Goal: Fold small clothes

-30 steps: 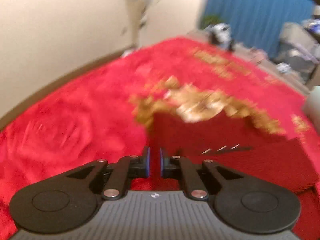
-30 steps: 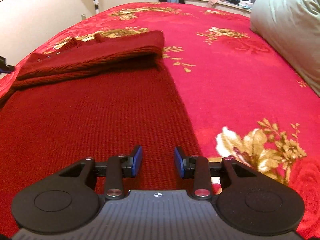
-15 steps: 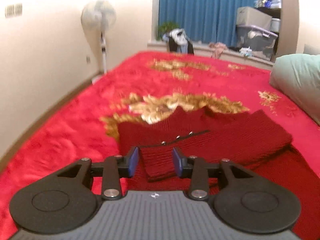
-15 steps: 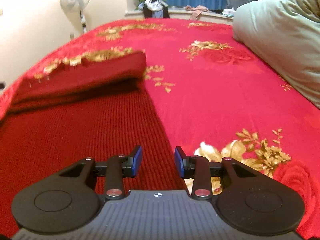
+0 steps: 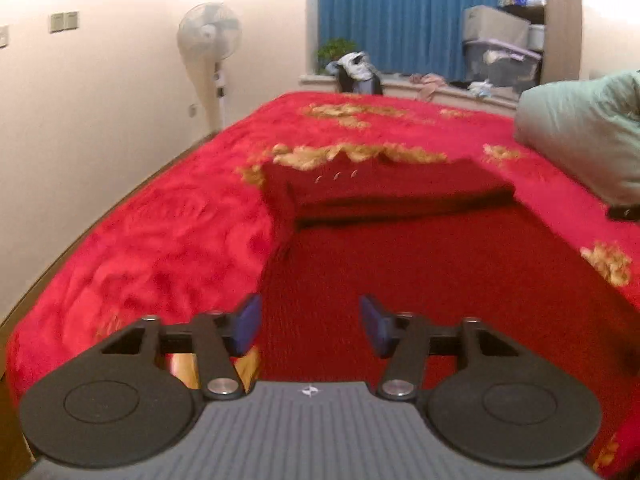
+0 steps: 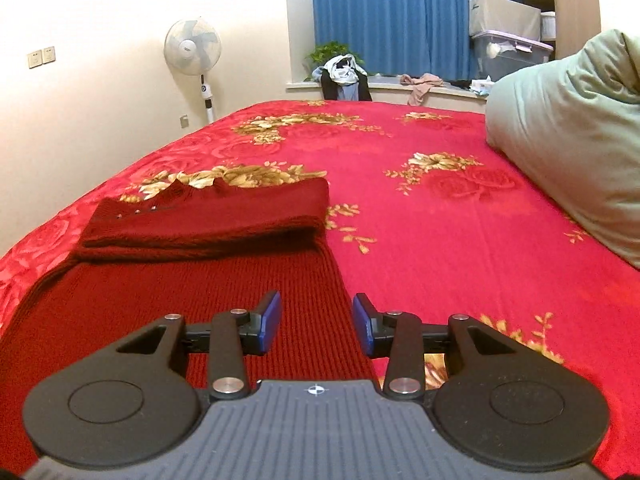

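Observation:
A dark red knit sweater [image 5: 440,280] lies on the red flowered bedspread [image 5: 168,240], its far part folded over into a thick band [image 5: 392,188]. My left gripper [image 5: 310,324] hovers open above the sweater's near left edge, with nothing between its pads. In the right wrist view the folded band [image 6: 208,216] sits at the far left and the flat body [image 6: 180,300] runs toward me. My right gripper [image 6: 316,322] hangs over the sweater's right edge; its jaws are opening and grip nothing.
A pale green pillow [image 6: 568,140] fills the bed's right side. A standing fan [image 6: 193,50] is by the left wall. Clothes [image 6: 344,76] and storage boxes [image 6: 508,36] line the window ledge under a blue curtain. The bed's left edge [image 5: 80,248] drops to the floor.
The left gripper went from shut to open and drew back from the folded band to the sweater's near part. The right gripper rose and pulled back, its jaws a little wider.

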Tool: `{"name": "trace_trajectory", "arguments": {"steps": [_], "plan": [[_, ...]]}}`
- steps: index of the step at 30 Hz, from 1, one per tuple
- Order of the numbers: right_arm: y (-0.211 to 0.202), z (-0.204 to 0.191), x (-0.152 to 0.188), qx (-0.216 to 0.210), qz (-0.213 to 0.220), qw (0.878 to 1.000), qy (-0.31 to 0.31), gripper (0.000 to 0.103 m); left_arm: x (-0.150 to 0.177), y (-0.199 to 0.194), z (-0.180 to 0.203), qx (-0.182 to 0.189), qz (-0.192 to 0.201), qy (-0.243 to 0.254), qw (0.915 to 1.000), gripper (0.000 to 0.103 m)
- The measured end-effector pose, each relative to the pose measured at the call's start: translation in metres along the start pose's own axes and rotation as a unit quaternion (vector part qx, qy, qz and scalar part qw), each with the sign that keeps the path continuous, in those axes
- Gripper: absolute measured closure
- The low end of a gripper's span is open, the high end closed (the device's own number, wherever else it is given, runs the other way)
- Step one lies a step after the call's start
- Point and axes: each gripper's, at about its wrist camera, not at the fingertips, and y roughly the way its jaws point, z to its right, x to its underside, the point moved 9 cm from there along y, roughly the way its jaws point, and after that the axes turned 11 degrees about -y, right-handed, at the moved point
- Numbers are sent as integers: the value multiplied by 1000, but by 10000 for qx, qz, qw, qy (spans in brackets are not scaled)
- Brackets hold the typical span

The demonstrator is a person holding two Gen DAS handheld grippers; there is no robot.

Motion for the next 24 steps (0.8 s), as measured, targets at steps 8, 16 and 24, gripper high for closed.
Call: {"name": "trace_trajectory", "arguments": {"steps": [8,16,24], "plan": [[-17,36,35,-1,-368,9990,242,60,27,18,-18,-132,-552,-462,9973,90],[2,48,99,-435,-1565,9831,850,57,58,31,-52,-112,-1663,-1794,9695,71],[11,37,124,-439,-2025,9759,680,56,82,37,-63,-238,-2220,-2002,9540,70]]}}
